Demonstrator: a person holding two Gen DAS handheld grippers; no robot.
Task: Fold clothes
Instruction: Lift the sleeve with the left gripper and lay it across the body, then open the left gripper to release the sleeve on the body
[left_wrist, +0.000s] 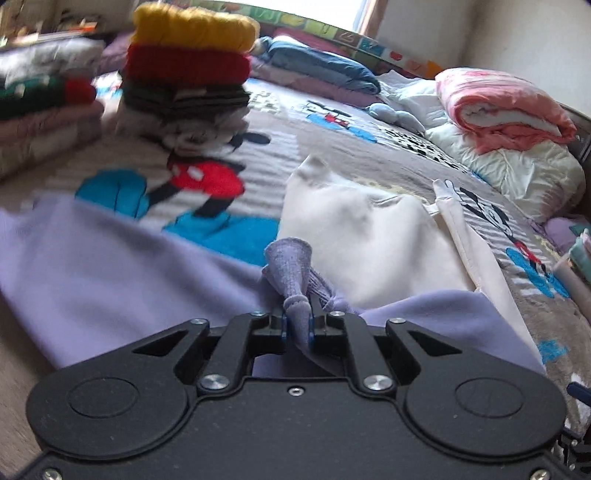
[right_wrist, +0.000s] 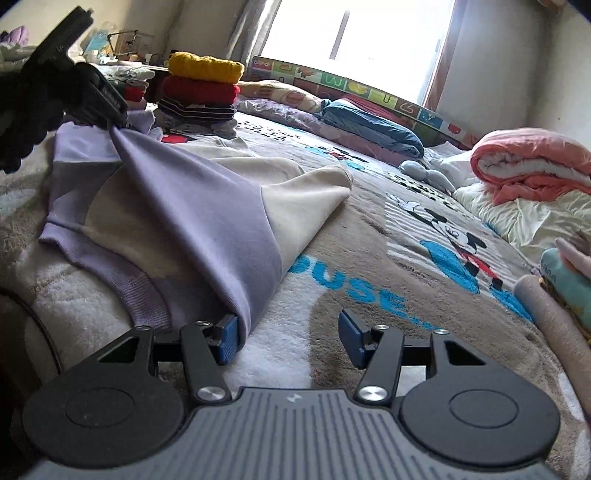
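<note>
A lilac and cream sweatshirt (right_wrist: 192, 206) lies on the Mickey Mouse blanket (right_wrist: 424, 236). My left gripper (left_wrist: 297, 325) is shut on its lilac ribbed cuff (left_wrist: 291, 266) and holds the sleeve up; it also shows in the right wrist view (right_wrist: 107, 110) at the upper left, with the sleeve stretched below it. My right gripper (right_wrist: 290, 339) is open low over the blanket. Its left pad (right_wrist: 227, 341) touches the lower fold of the lilac sleeve; nothing is between the jaws. The cream body panel (left_wrist: 369, 240) lies ahead of the left gripper.
A stack of folded clothes (right_wrist: 201, 92), yellow and red on top, stands at the far left, with another pile (left_wrist: 44, 107) beside it. A pink rolled quilt (right_wrist: 532, 166) and blue bedding (right_wrist: 369, 125) lie at the back right. Folded items (right_wrist: 565, 288) sit at the right edge.
</note>
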